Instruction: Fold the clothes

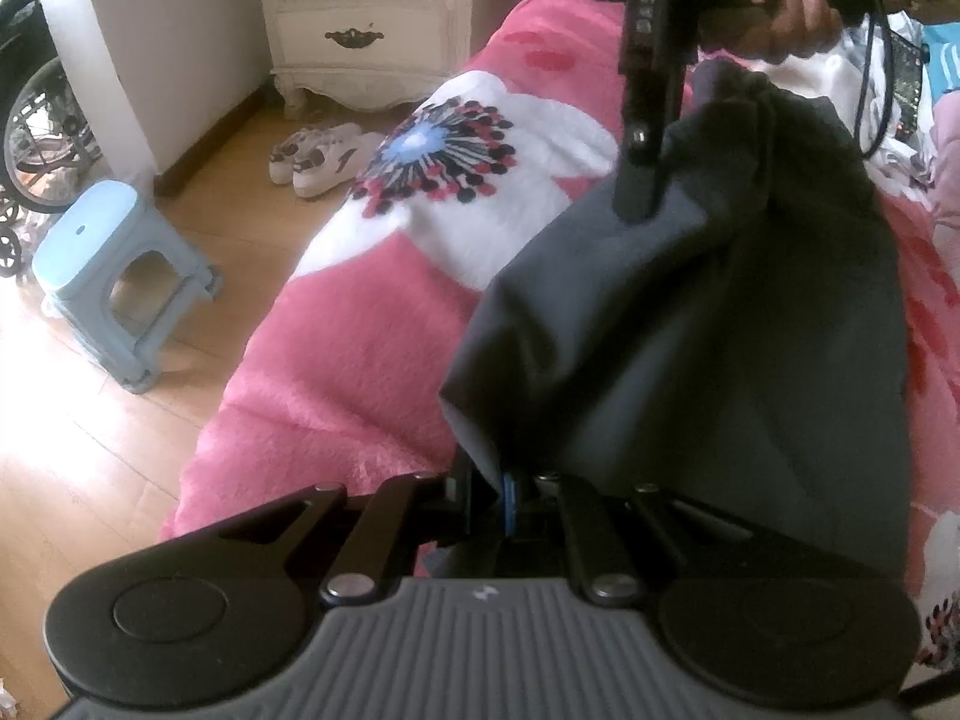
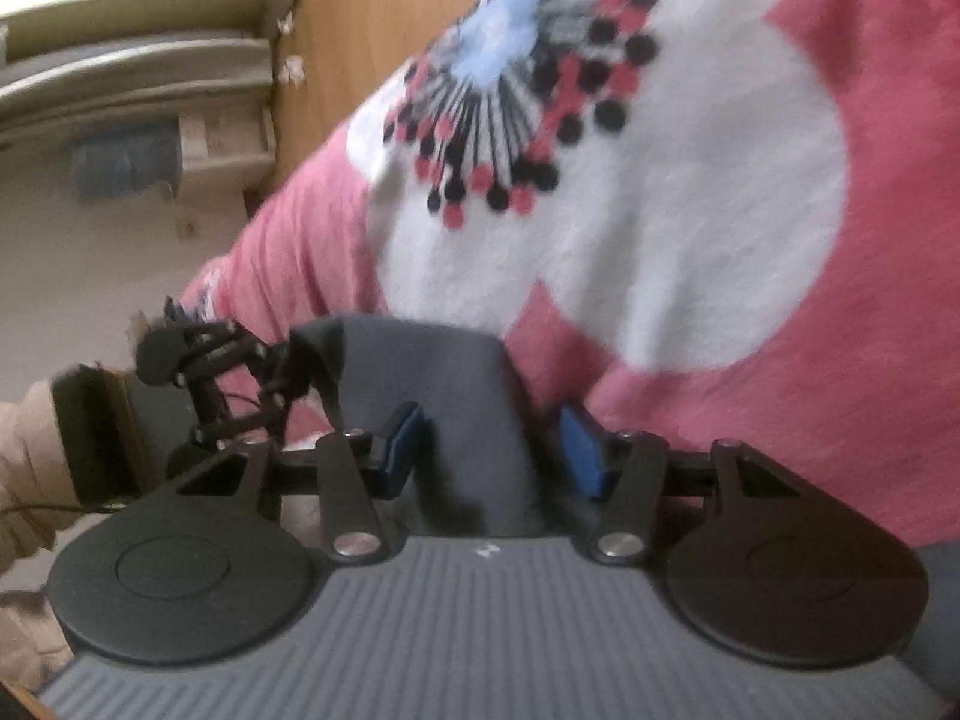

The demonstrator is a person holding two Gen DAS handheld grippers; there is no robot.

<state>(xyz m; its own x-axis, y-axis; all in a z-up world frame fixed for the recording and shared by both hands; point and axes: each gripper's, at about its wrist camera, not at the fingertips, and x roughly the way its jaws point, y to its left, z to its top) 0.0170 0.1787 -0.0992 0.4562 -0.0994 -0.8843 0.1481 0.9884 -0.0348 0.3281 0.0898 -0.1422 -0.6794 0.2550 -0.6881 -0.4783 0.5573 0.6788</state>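
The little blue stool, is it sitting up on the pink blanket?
No, the blue stool stands on the wooden floor, beside the bed with the pink blanket.

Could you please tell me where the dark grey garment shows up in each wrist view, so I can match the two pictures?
Left wrist view: the dark grey garment fills the right centre, running down to the left gripper.
Right wrist view: it sits at bottom centre, between the open jaws of the right gripper.
Shared landmark: the dotted flower on the pink blanket.
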